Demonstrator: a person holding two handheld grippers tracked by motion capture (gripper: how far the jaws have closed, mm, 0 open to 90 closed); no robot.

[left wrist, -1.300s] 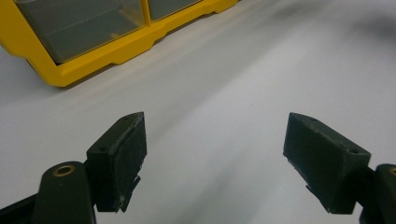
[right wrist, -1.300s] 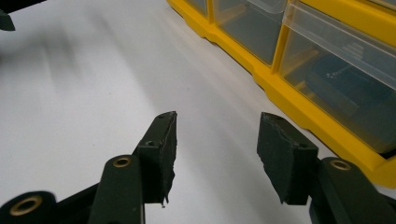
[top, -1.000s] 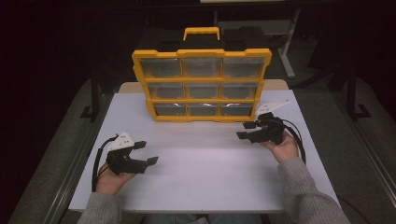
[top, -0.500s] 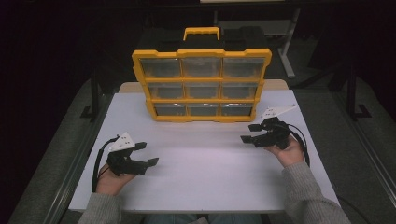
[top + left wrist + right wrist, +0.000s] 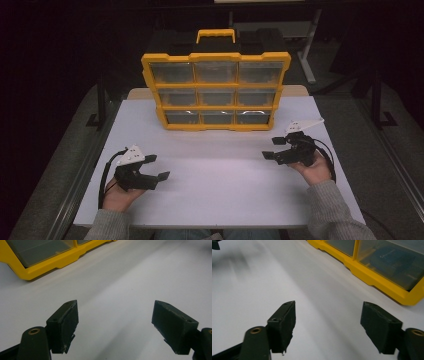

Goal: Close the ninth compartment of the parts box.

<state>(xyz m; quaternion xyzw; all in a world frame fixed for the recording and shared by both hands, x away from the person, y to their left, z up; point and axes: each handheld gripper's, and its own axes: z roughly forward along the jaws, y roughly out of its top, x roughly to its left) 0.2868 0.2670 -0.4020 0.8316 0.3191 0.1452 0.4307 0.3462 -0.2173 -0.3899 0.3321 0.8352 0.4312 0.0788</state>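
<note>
In the high view the left gripper (image 5: 153, 167) rests low over the near left part of the white surface (image 5: 220, 195), held in a hand whose grey-sleeved forearm comes in from the near edge; its jaws point right and stand apart with nothing between them. The right gripper (image 5: 273, 148) sits on the right side of the surface, a little farther off, its jaws pointing left toward the middle; they have just been opening and hold nothing. A yellow organiser case (image 5: 216, 92) with clear-fronted compartments stands upright at the far middle of the surface, apart from both grippers, with bare surface between. In the left gripper view the two black jaws rise wide apart over bare white surface (image 5: 120, 290), and a corner of the yellow organiser case (image 5: 45, 262) lies far left. In the right gripper view the jaws stand wide with only the surface (image 5: 287, 277) between, the organiser case (image 5: 372, 275) runs along the far right, and a dark tip of the left gripper (image 5: 215, 244) shows at the far left corner.
</note>
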